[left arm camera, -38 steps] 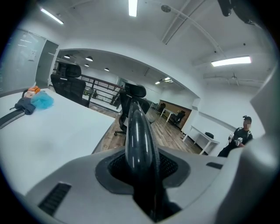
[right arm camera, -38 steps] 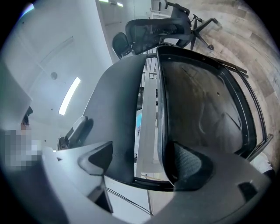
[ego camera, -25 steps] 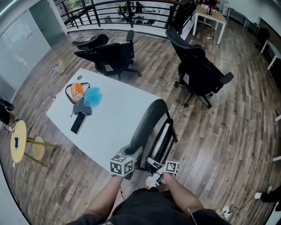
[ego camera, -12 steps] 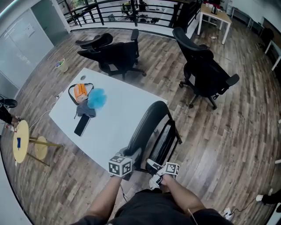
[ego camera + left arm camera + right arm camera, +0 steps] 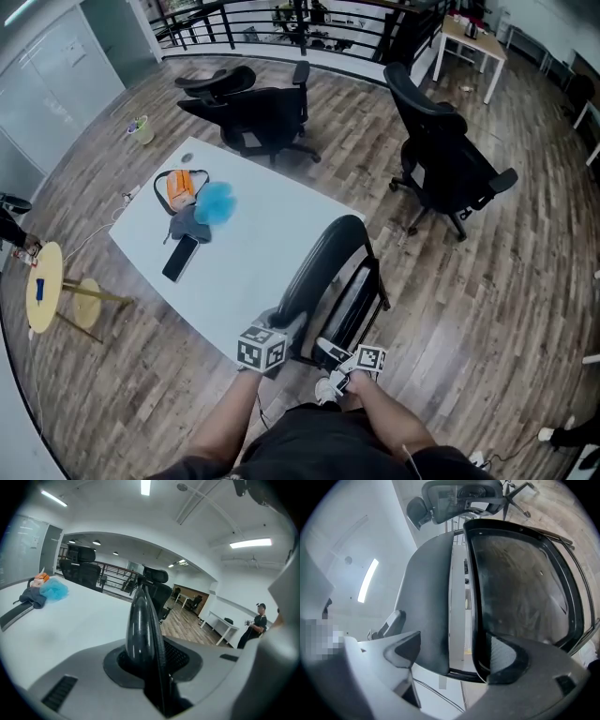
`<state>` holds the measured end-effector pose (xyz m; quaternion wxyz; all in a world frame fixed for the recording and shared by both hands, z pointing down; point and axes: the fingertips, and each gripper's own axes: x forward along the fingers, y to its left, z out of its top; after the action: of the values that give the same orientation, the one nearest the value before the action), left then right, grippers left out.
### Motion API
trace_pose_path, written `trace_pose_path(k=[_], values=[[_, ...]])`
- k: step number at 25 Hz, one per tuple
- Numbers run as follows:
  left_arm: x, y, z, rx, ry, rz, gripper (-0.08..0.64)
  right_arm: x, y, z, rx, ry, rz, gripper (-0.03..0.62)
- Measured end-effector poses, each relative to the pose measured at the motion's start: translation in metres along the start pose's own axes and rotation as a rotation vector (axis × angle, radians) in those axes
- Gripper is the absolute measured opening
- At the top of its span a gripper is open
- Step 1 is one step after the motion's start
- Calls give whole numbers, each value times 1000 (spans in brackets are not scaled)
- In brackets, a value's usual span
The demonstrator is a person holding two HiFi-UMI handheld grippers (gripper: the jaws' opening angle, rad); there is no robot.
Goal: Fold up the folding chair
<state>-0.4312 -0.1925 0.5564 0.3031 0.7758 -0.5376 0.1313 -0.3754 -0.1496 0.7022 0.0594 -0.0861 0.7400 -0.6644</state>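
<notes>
The black folding chair (image 5: 323,272) stands against the white table's near edge, its seat (image 5: 354,298) tipped up close to the curved backrest. My left gripper (image 5: 284,330) is shut on the backrest's edge, and in the left gripper view that glossy black edge (image 5: 140,625) rises straight up between the jaws of the left gripper (image 5: 152,660). My right gripper (image 5: 330,352) is at the chair's lower right. In the right gripper view its jaws straddle the grey backrest panel (image 5: 426,597) and the mesh seat's rim (image 5: 520,583), and the right gripper (image 5: 454,656) has a pad against each.
The white table (image 5: 253,244) carries an orange, blue and grey bundle (image 5: 194,204) and a flat black item (image 5: 180,258). Black office chairs (image 5: 258,112) (image 5: 445,155) stand beyond. A small round yellow table (image 5: 44,286) is at left. A person (image 5: 255,625) stands far off.
The head view has drifted a little, so table and office chairs sit slightly lower and to the right. Both grippers keep their places on the chair.
</notes>
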Motion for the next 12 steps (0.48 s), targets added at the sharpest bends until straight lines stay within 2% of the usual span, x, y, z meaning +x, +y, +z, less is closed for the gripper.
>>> trace_pose_path(k=[2, 6, 9, 12], values=[[0, 1, 0, 5, -1, 10, 95, 5, 10, 4, -36, -7, 10, 433], [-7, 6, 6, 13, -39, 77, 103, 1, 6, 0, -41, 1, -69, 434], [-18, 10, 8, 47, -62, 131, 146, -14, 4, 2, -83, -17, -109, 434], [-26, 10, 7, 25, -70, 129, 153, -31, 5, 4, -119, -34, -116, 434]])
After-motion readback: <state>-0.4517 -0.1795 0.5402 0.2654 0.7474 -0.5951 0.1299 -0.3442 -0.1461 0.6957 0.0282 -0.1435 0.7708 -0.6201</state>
